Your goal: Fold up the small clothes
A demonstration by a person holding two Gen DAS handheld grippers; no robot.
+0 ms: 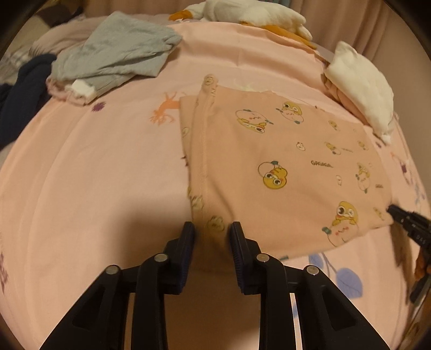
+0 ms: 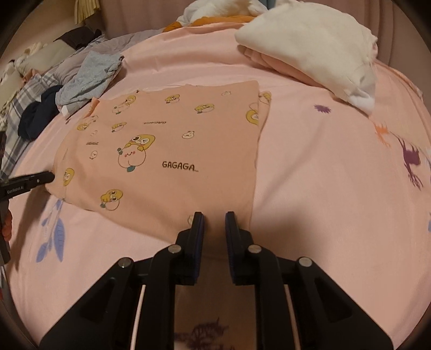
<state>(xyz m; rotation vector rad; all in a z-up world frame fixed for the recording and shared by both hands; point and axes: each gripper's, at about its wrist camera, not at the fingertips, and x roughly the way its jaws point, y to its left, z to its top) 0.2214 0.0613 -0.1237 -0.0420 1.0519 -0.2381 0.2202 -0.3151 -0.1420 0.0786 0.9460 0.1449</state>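
Note:
A peach-pink child's garment (image 1: 269,150) printed with yellow cartoon figures and the word GAGAGA lies folded flat on the pink bedsheet (image 1: 94,175). My left gripper (image 1: 211,228) sits at its near left corner, with bunched fabric filling the gap between the pads. In the right wrist view the same garment (image 2: 175,140) has its near right corner between the pads of my right gripper (image 2: 214,218). Each gripper's tip also shows in the other view, at the garment's edge: the right gripper (image 1: 396,211) and the left gripper (image 2: 47,177).
A crumpled grey garment (image 1: 113,56) and a navy cloth (image 1: 24,94) lie at the far left. A white folded piece on a pink one (image 2: 309,45) sits at the far right. A white and orange plush toy (image 1: 250,13) rests by the headboard.

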